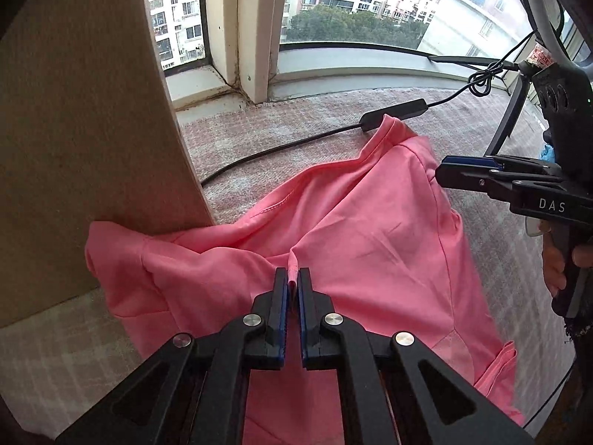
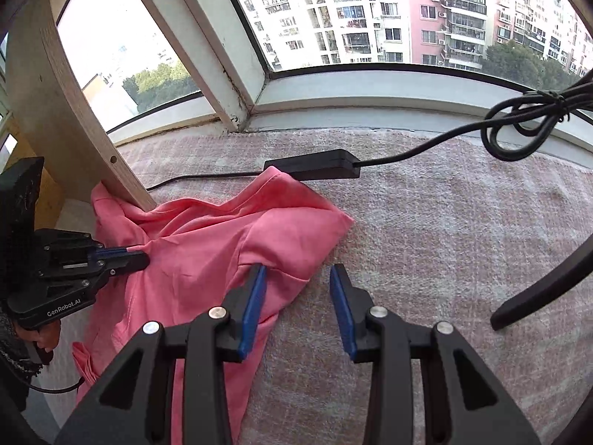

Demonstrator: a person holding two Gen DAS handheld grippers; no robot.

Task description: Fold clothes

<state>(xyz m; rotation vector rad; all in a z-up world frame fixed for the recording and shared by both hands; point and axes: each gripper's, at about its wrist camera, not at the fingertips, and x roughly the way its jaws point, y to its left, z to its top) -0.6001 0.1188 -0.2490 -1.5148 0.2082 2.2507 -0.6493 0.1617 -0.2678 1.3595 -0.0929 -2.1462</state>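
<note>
A pink garment [image 1: 370,230] lies crumpled on a pinkish-grey blanket [image 2: 444,241], its far corner reaching a black power brick. My left gripper [image 1: 292,278] is shut on a raised fold near the garment's middle; the pinched cloth shows between the blue pads. In the right wrist view the left gripper [image 2: 139,256] comes in from the left, with pink cloth at its tips. My right gripper [image 2: 297,267] is open over the garment's right edge. Its left finger [image 2: 255,289] rests over the cloth and its right finger [image 2: 341,296] is over bare blanket. Nothing is gripped there.
A black power brick [image 2: 315,167] with its cable [image 2: 519,129] lies along the back by the window sill [image 1: 333,70]. A wooden panel [image 1: 92,111] stands at the left against the garment. A black curved leg [image 2: 537,296] reaches in at the right.
</note>
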